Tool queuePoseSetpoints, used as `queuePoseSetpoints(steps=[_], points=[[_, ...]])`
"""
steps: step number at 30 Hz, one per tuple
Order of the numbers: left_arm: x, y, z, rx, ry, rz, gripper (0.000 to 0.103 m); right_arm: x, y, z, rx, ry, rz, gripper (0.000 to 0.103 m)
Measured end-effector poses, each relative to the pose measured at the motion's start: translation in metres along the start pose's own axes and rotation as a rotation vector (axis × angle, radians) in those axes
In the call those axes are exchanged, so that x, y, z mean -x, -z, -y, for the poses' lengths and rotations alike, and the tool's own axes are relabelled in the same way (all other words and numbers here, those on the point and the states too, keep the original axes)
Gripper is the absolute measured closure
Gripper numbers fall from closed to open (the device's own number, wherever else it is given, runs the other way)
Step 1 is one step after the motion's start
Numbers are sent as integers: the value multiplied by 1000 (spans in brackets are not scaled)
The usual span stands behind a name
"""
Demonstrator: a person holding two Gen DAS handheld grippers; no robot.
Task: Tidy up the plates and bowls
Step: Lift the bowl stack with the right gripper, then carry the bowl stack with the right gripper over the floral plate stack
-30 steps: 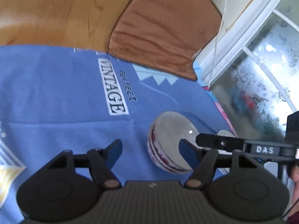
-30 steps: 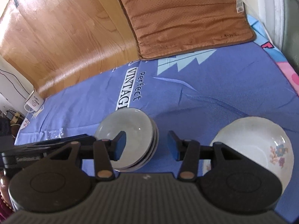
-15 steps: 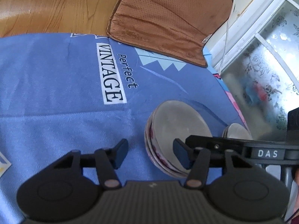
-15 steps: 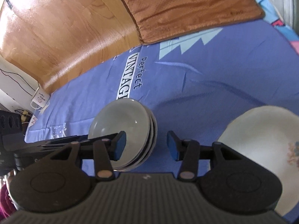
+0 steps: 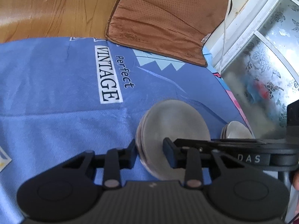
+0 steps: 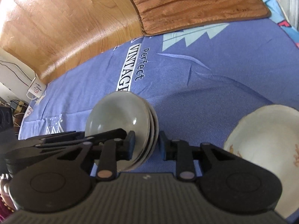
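Bowls: we see a small stack of bowls [image 5: 173, 128] sitting on the blue cloth [image 5: 56, 97], just below the word "VINTAGE" printed on the cloth. In the right view the same stack [image 6: 121, 123] shows three rims, one inside the other.

Left tongs: our left tongs [image 5: 152, 152] have just been closing. Their two tips sit on each side of the left rim of the bowls, one outside and one inside. They look clenched on that rim.

Right tongs: our right tongs [image 6: 146, 145] have just been closing too. One tip is inside the bowls and one is outside, by the right rim. They look clenched on that rim.

Both tongs together: each one holds its own side of the same stack. In each view, the other tongs reach in from the side as a long black bar.

Plate: a white plate [image 6: 265, 149] with small flowers lies on the cloth to the right of the bowls, apart from them. In the left view only a bit of it [image 5: 236, 130] peeks out behind the black bar.

Cushion: a brown cushion [image 5: 164, 20] lies past the bowls, with one edge over the far end of the cloth.

Floor: a wooden floor [image 6: 65, 28] shows beyond the cloth.
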State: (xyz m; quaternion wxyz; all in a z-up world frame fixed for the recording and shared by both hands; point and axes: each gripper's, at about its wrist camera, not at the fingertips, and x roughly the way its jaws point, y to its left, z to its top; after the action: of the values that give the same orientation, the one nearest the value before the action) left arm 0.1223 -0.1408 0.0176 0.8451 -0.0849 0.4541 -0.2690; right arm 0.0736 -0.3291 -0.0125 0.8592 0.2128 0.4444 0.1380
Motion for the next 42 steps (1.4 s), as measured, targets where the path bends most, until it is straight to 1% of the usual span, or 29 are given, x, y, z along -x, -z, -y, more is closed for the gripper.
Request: queuePoseSetpoints(steps=[3, 13, 18, 23, 28, 31, 37, 42], points=[[7, 1, 3, -13, -18, 22, 75, 1, 3, -3, 5, 1, 5, 76], [25, 3, 16, -35, -11, 53, 75, 19, 10, -9, 7, -3, 49, 77], [31, -2, 39, -65, 20, 62, 75, 39, 12, -7, 7, 13, 82, 77], [25, -9, 81, -122, 88, 49, 75, 75, 15, 8, -8, 71, 137, 77], [8, -13, 122, -166, 152, 7, 75, 110, 25, 34, -51, 137, 184, 77], [-7, -11, 137, -172, 176, -32, 75, 121, 32, 49, -78, 170, 192, 77], [-35, -7, 146, -165, 169, -100, 75, 118, 39, 75, -137, 187, 172, 76], [-53, -7, 140, -133, 154, -155, 75, 108, 42, 89, -164, 174, 139, 76]])
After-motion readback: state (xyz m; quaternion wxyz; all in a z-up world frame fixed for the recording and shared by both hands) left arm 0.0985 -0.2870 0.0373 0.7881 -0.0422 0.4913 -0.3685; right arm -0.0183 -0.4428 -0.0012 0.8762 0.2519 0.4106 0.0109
